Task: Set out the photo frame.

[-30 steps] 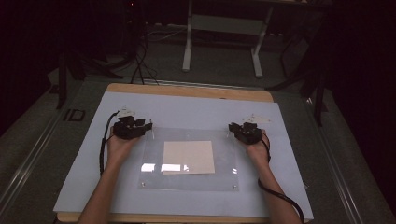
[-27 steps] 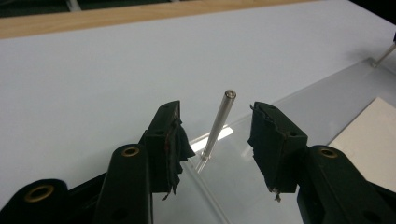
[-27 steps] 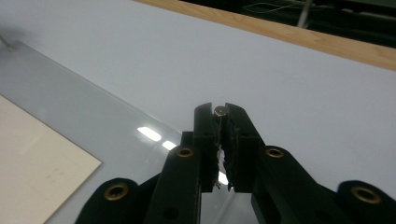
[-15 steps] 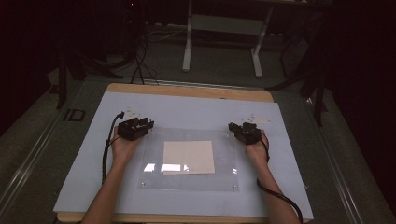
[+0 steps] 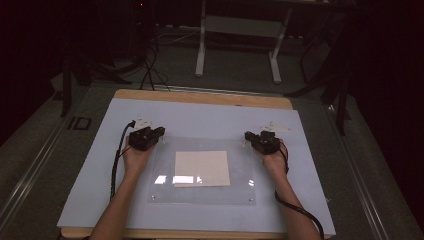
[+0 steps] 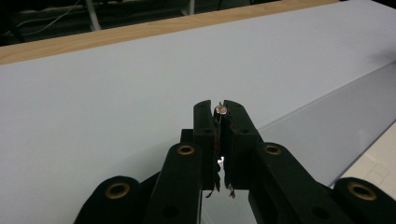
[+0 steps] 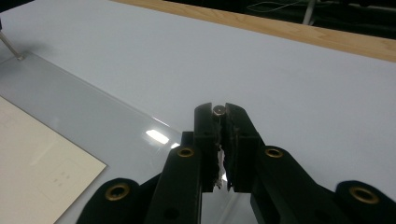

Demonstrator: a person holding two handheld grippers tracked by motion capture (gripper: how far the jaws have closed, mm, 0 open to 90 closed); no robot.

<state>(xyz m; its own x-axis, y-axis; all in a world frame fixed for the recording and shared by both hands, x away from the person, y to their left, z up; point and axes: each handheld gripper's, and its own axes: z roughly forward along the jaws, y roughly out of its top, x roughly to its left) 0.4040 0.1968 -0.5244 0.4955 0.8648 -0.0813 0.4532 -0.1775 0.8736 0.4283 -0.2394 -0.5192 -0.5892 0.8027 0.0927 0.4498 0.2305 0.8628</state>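
Observation:
A clear plastic sheet [image 5: 202, 195] lies on the pale blue mat [image 5: 200, 120], with a cream paper [image 5: 202, 167] under it. My left gripper [image 5: 159, 131] is at the sheet's far left corner, my right gripper [image 5: 248, 135] at its far right corner. In the left gripper view the gripper [image 6: 221, 116] is shut on a thin metal pin [image 6: 221, 109] whose round end shows between the tips. The right gripper [image 7: 218, 116] is likewise shut on a metal pin [image 7: 218, 110]. The sheet's edge [image 7: 93, 98] runs just ahead of the right jaws.
The mat covers a wooden table whose far edge [image 5: 200, 96] shows as a bare strip. Behind it on the dark floor stand a white desk frame [image 5: 240, 45] and cables [image 5: 150, 65]. A black cable [image 5: 117, 160] trails from the left gripper along the forearm.
The left gripper has shifted slightly right toward the sheet's corner. The right gripper has edged slightly left. Both stay shut.

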